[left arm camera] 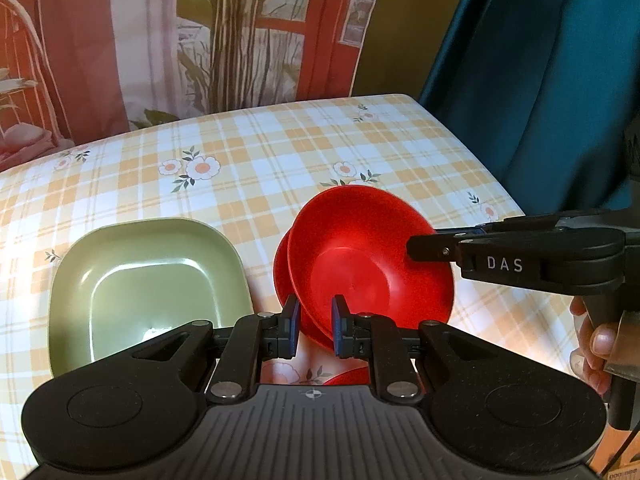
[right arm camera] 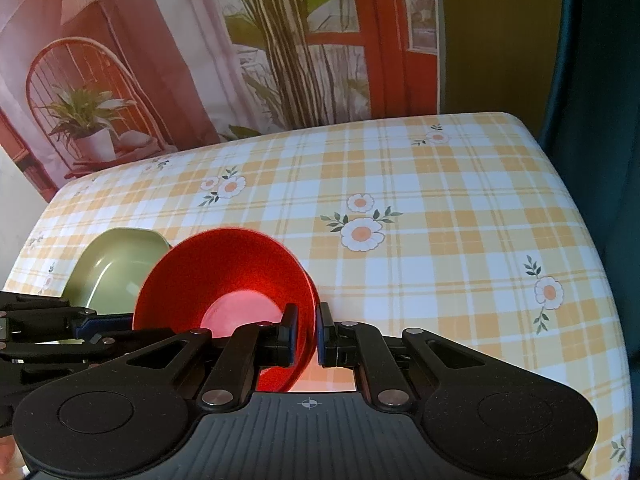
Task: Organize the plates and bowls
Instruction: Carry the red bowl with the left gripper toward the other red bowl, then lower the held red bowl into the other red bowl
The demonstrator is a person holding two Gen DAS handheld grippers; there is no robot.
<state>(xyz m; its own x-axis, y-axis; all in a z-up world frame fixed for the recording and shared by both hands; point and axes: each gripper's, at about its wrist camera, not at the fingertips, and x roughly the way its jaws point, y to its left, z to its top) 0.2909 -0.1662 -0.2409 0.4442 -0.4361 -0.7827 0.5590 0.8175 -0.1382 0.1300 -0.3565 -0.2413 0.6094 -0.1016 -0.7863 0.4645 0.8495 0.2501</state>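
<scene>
Two red bowls point(left arm camera: 360, 264) are nested and tilted above the checked tablecloth. My left gripper point(left arm camera: 314, 326) straddles their near rims; its jaws stand a little apart around the rims. My right gripper point(right arm camera: 307, 334) is shut on the rim of the upper red bowl point(right arm camera: 224, 280); it also shows in the left wrist view point(left arm camera: 424, 246), clamping the bowl's right edge. A square green plate point(left arm camera: 148, 288) lies on the table left of the bowls and shows in the right wrist view point(right arm camera: 116, 268). A third red piece point(left arm camera: 348, 376) peeks out below my left gripper.
The table point(right arm camera: 440, 208) has a yellow checked cloth with daisies; its right edge drops off beside a dark teal curtain point(left arm camera: 540, 60). A printed backdrop of a chair and plants point(right arm camera: 200, 60) hangs behind the far edge. A person's hand point(left arm camera: 592, 344) grips the right tool.
</scene>
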